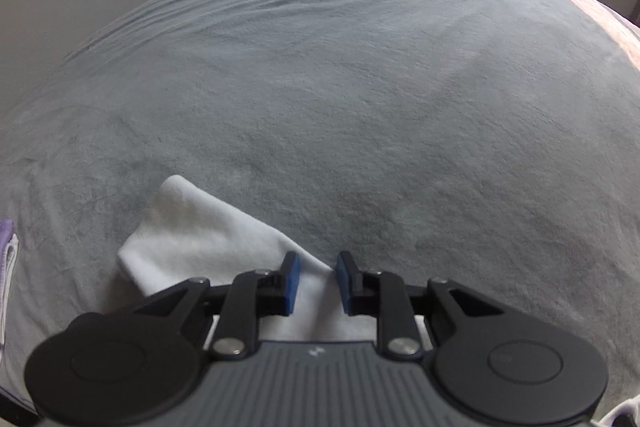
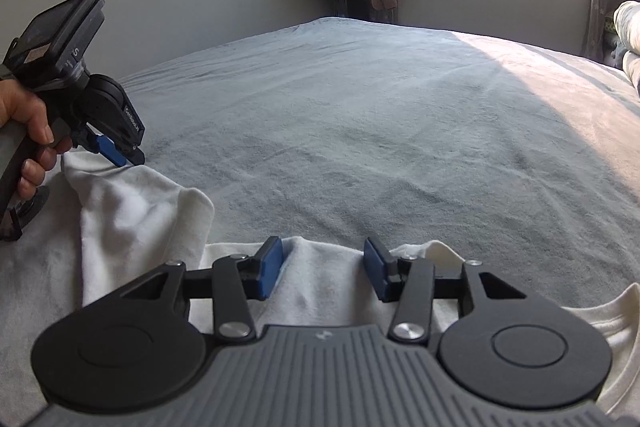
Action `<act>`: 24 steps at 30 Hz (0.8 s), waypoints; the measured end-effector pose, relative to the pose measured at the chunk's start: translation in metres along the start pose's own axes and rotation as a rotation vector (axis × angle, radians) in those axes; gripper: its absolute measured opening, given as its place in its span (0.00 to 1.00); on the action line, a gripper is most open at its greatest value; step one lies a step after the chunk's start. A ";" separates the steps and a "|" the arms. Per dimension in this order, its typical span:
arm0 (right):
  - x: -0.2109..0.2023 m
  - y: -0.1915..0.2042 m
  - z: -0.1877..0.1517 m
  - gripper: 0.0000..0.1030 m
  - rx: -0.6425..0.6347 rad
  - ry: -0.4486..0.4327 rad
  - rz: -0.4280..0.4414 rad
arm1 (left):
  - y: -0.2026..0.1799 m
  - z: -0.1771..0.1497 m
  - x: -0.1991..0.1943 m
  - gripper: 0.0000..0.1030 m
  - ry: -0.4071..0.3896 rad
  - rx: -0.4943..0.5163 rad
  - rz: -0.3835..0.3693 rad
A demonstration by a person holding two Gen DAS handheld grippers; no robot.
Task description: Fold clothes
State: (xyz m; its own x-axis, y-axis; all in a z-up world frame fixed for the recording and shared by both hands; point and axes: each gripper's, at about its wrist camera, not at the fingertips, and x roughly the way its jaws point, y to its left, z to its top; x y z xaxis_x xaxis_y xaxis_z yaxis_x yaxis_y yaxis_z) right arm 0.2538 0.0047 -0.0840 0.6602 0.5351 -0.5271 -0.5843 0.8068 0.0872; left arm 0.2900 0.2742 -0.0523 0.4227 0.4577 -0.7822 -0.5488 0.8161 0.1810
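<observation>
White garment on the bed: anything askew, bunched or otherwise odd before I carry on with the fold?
The white garment is rumpled rather than flat: its sleeve end by the left gripper is creased, and cloth humps up between the open jaws of the right gripper. The grey blanket shows only light wrinkles. Nothing looks torn or stained.

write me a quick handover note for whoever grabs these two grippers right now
Left gripper: fingers apart, white fabric between them, no clamp visible; tips at the sleeve edge.
Right gripper: fingers apart over a raised ridge of the shirt, not pinching it.
White shirt lies crumpled at the near edge of the grey bed cover.
Done: no neat fold visible.
Left: grip, spread flat, fold.
</observation>
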 end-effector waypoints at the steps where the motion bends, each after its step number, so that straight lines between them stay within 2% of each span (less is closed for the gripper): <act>1: 0.000 0.003 0.000 0.24 -0.020 0.001 0.003 | -0.003 -0.003 -0.001 0.16 -0.023 0.013 0.028; 2: 0.000 0.006 -0.001 0.18 -0.041 0.001 0.006 | -0.004 -0.006 -0.001 0.03 -0.045 0.009 0.057; 4: -0.003 0.005 -0.001 0.10 -0.029 -0.016 -0.011 | -0.002 -0.011 -0.002 0.02 -0.081 -0.022 0.103; 7: -0.010 -0.008 0.002 0.09 0.061 -0.059 -0.062 | -0.001 -0.015 -0.001 0.03 -0.112 -0.028 0.163; 10: -0.007 -0.011 0.002 0.09 0.088 -0.049 -0.120 | -0.002 -0.014 -0.001 0.04 -0.125 -0.012 0.255; 12: -0.005 -0.009 0.002 0.09 0.080 -0.037 -0.126 | 0.005 -0.013 -0.001 0.05 -0.104 -0.040 0.281; 14: -0.004 -0.008 0.002 0.09 0.068 -0.031 -0.119 | 0.016 -0.015 -0.008 0.09 -0.087 -0.082 0.252; 16: -0.003 -0.009 0.002 0.11 0.073 -0.029 -0.112 | 0.026 -0.020 -0.019 0.29 -0.079 -0.124 0.224; 17: -0.004 -0.011 0.002 0.12 0.083 -0.030 -0.102 | 0.032 -0.023 -0.024 0.33 -0.074 -0.149 0.202; 21: -0.008 -0.016 0.003 0.18 0.127 -0.040 -0.053 | 0.049 -0.039 -0.042 0.40 -0.045 -0.255 0.106; 24: -0.011 -0.014 0.004 0.19 0.132 -0.043 -0.033 | 0.052 -0.053 -0.046 0.44 -0.013 -0.324 0.047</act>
State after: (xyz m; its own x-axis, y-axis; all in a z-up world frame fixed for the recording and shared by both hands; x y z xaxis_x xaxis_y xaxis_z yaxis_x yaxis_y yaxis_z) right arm 0.2565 -0.0117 -0.0765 0.6996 0.5154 -0.4949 -0.4965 0.8487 0.1819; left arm 0.2041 0.2772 -0.0383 0.3992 0.4983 -0.7696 -0.7683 0.6399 0.0158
